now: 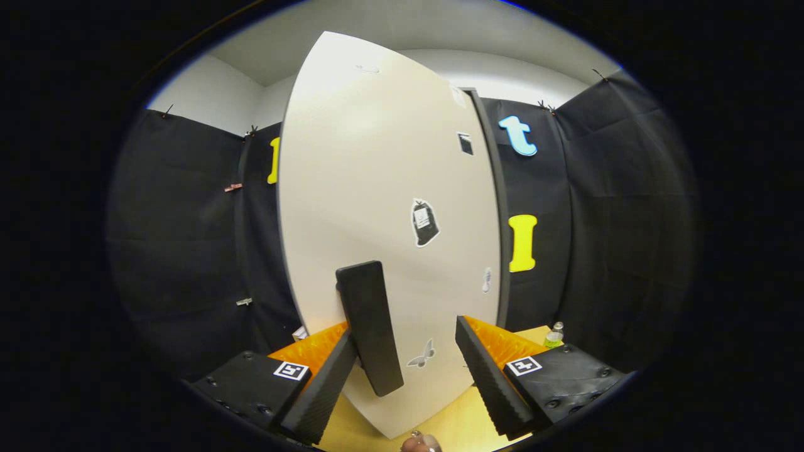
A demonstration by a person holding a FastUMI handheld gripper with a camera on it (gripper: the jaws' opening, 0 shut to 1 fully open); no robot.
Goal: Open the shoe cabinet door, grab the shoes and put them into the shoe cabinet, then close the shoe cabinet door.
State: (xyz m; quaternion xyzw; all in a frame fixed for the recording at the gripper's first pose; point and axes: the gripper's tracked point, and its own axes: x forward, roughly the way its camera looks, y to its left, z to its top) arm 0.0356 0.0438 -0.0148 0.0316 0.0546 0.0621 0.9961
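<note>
The shoe cabinet's white door (377,188) stands close in front of me, with a few small stickers on its face. A dark strip (496,207) runs down its right edge. Its black bar handle (369,326) sits low on the door, between my fingers and right beside the left finger (320,389). The right finger (490,376) stands well apart from the handle. My gripper (405,383) is open, with the handle inside the gap but not pressed from both sides. I cannot tell whether the door is ajar.
Black cloth walls close in on the left and right of the cabinet. A light wooden floor (465,420) lies below the door. A small bottle (554,334) stands on it to the right, beyond the right finger. A small brownish thing (419,443) lies nearest to me.
</note>
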